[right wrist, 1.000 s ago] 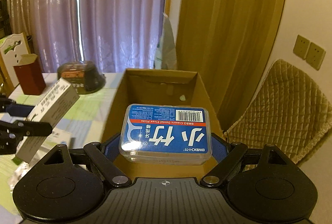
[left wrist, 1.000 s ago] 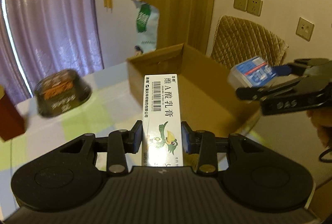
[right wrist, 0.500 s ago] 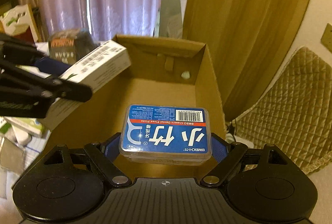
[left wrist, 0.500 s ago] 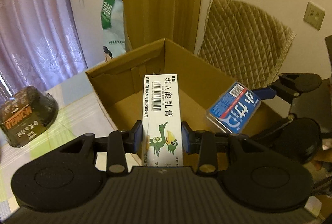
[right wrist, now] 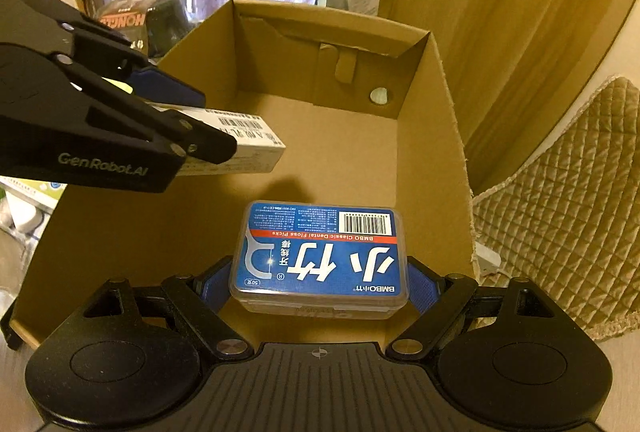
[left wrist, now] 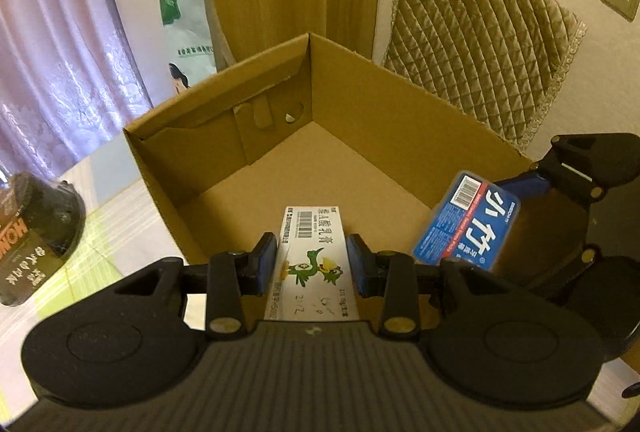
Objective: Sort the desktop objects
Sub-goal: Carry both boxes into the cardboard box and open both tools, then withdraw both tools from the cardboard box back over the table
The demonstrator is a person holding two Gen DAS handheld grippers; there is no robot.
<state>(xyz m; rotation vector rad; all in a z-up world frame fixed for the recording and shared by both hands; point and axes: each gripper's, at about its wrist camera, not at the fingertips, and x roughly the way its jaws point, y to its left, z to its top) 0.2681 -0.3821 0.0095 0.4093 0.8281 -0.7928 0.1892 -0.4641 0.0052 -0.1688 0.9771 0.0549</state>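
cardboard box (left wrist: 420, 104): matt, rough | floss case (right wrist: 322, 256): glossy plastic | chair cover (left wrist: 480, 44): quilted cloth

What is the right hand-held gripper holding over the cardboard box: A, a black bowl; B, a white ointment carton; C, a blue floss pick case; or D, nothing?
C: the right hand-held gripper is shut on the blue floss pick case, above the open cardboard box.

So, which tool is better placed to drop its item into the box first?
Probably the left tool: its carton reaches further over the box floor; the right tool's case is near the wall.
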